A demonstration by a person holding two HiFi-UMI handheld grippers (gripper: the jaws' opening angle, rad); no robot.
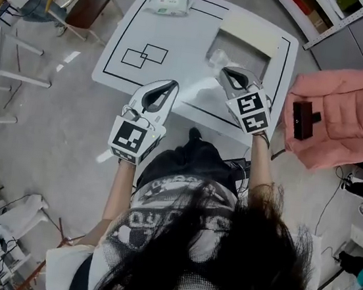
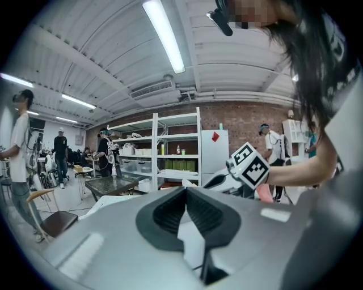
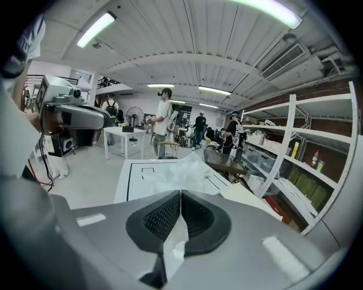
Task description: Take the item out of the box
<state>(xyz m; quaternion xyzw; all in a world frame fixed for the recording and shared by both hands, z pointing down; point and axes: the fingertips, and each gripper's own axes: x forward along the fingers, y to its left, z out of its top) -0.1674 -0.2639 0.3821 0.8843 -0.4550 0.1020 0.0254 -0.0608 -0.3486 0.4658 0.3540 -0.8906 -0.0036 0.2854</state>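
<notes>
My right gripper (image 1: 226, 70) hangs over the right part of the white table (image 1: 158, 71), shut on a crumpled clear plastic bag (image 1: 217, 58). In the right gripper view the jaws (image 3: 180, 192) pinch the bag (image 3: 176, 170), which billows forward over the table. Just beyond it in the head view lies the beige box (image 1: 249, 34), its greyish inside showing; it also shows in the right gripper view (image 3: 249, 195). My left gripper (image 1: 169, 84) hovers at the table's front edge, left of the right one, with its tips (image 2: 185, 188) together and nothing in them.
A pack of wipes (image 1: 168, 2) lies at the table's far edge, and two black outlined rectangles (image 1: 145, 55) mark its left part. A chair (image 1: 87, 6) stands at the left, a pink cushioned seat (image 1: 338, 115) at the right. Shelves (image 3: 295, 164) and people are further off.
</notes>
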